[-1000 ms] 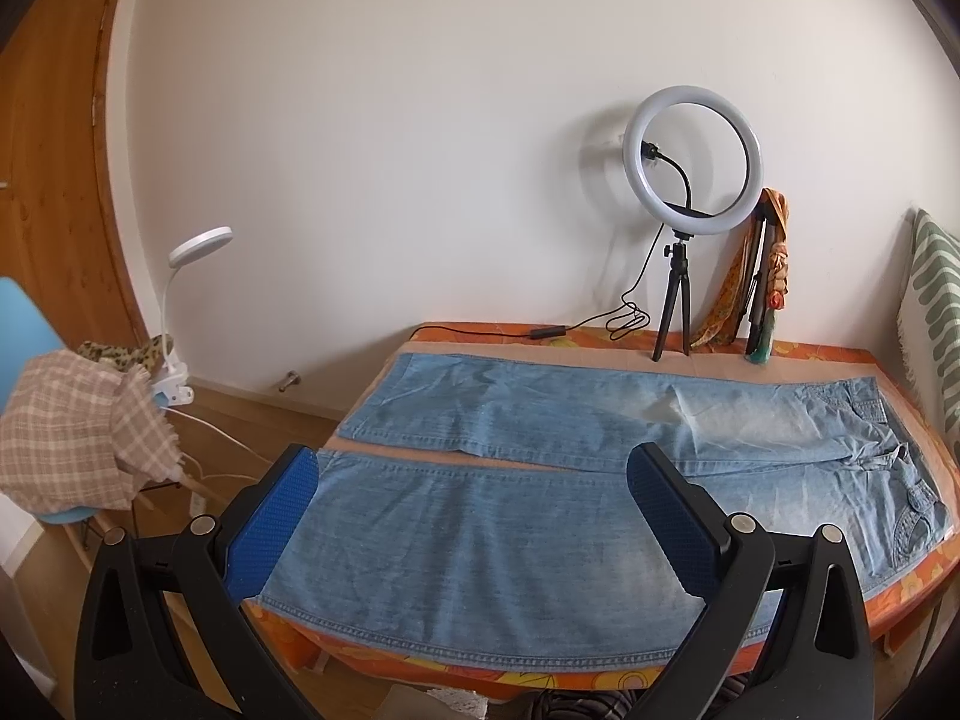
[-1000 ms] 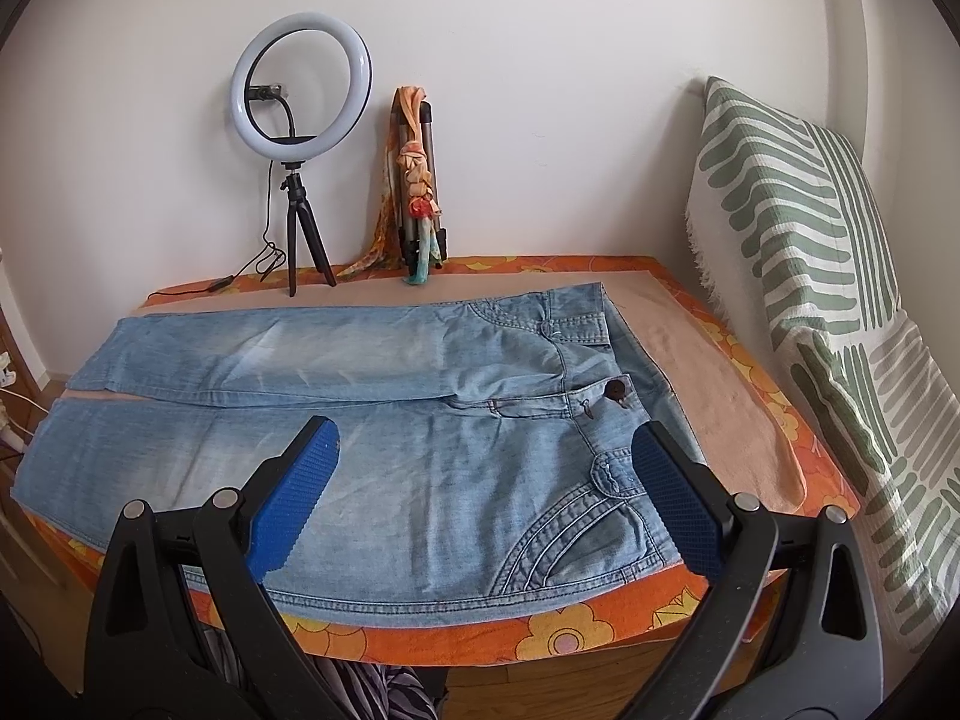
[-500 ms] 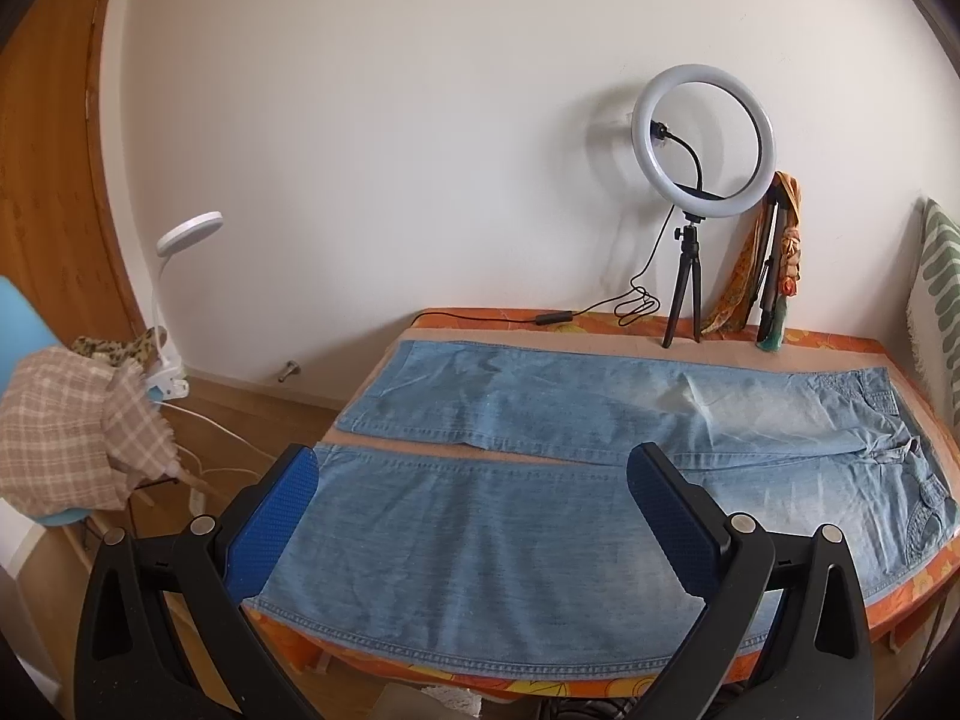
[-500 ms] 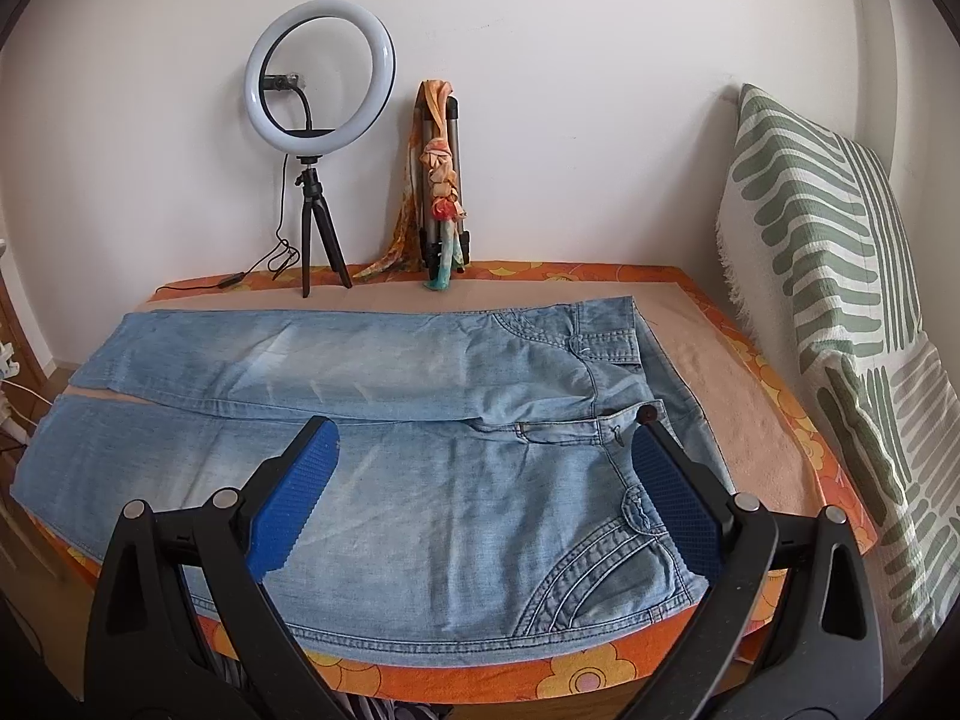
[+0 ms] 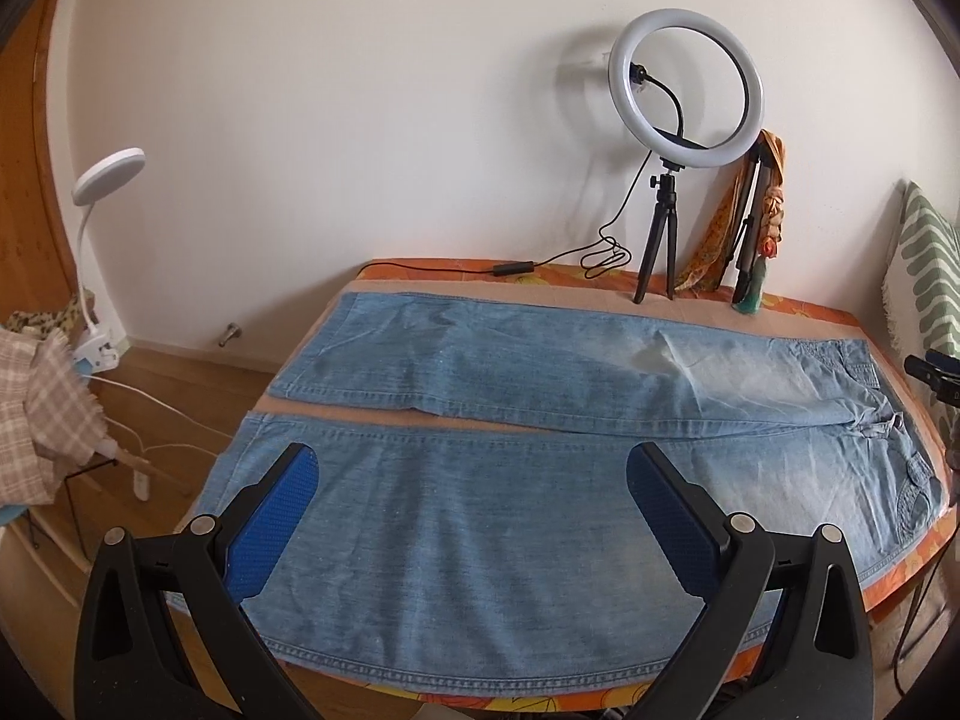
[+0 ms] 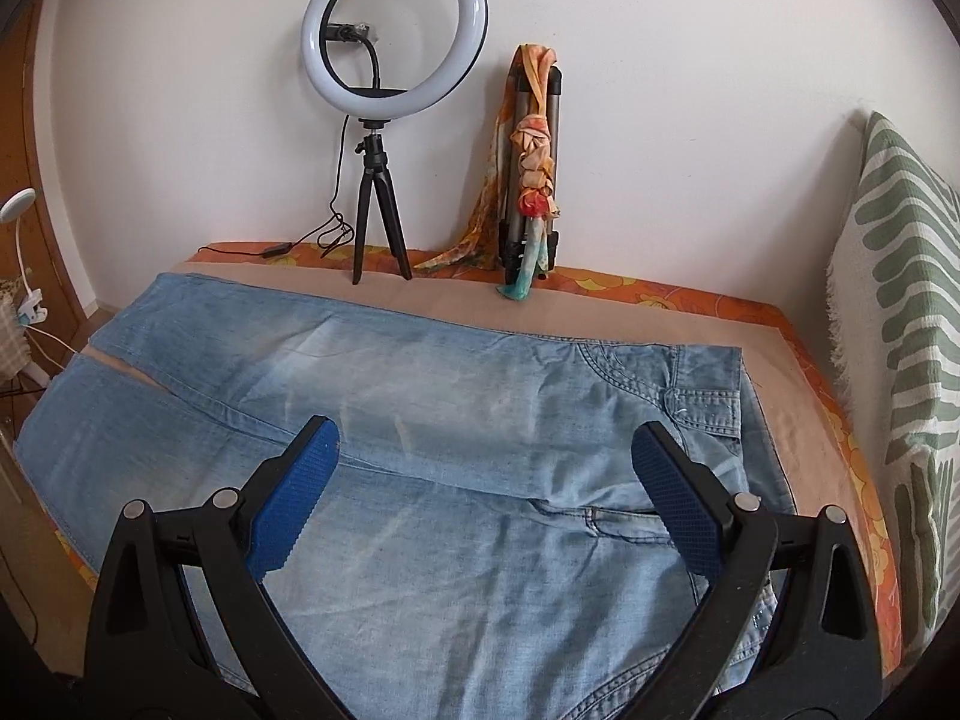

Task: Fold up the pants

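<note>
Jeans (image 5: 540, 480) are laid flat across the table (image 6: 798, 420) w/ both legs spread apart, waistband at the right end, so prob ready for the first lengthwise fold. Left gripper (image 5: 471, 474) hangs over the near leg and right gripper (image 6: 483, 450) over the crotch/waist area, both w/ jaws wide and holding nothing. Ring light (image 6: 393, 36) stands at the back by the wall, clear of the fabric.

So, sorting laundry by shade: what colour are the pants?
Light, faded blue denim pants, paler around the thighs; the right wrist view shows it best.
</note>
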Motion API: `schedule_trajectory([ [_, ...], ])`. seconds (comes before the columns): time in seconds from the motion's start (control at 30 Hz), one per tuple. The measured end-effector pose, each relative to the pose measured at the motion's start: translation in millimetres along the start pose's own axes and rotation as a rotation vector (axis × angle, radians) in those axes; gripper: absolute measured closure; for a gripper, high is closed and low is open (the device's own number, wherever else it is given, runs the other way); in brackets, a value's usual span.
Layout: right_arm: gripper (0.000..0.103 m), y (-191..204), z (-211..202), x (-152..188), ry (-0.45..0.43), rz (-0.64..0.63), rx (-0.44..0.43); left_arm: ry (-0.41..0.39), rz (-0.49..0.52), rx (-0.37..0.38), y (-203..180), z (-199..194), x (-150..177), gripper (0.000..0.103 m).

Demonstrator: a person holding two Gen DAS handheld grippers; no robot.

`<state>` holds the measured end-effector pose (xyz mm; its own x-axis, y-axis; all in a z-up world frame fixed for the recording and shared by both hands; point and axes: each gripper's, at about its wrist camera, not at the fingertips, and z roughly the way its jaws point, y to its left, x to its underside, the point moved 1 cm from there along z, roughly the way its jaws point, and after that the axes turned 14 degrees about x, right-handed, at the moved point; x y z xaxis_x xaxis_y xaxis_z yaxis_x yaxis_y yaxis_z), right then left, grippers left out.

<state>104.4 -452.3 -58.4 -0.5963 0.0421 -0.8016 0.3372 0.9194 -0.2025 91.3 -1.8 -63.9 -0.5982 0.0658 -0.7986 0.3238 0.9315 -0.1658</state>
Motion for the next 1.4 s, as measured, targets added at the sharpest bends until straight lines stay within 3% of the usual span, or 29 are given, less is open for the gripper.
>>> schedule_trajectory([
  [0.3,0.003,40,107,-51,0.094,-0.141,-0.142,0.041,-0.017,0.004,8,29,-4,0.001],
  [0.67,0.007,121,256,-67,0.248,-0.357,-0.129,0.067,-0.035,-0.034,32,35,-6,0.004],
  [0.9,0.007,169,290,-57,0.292,-0.524,-0.156,0.103,-0.086,-0.018,54,45,-2,0.004],
  [1.13,0.008,168,304,-63,0.329,-0.502,-0.211,0.153,-0.115,0.045,69,86,-18,0.004],
  [1.2,0.022,165,304,-63,0.352,-0.477,-0.261,0.159,-0.127,0.072,70,102,-29,0.004],
  [1.23,0.036,164,303,-63,0.366,-0.451,-0.300,0.160,-0.133,0.073,69,111,-34,0.004],
  [1.3,0.050,165,296,-60,0.342,-0.462,-0.307,0.168,-0.146,0.083,65,130,-44,0.004],
  [1.33,0.066,167,291,-58,0.334,-0.471,-0.323,0.173,-0.156,0.084,62,141,-50,0.005],
  [1.4,0.081,174,284,-55,0.310,-0.499,-0.296,0.179,-0.173,0.102,57,159,-59,0.005],
])
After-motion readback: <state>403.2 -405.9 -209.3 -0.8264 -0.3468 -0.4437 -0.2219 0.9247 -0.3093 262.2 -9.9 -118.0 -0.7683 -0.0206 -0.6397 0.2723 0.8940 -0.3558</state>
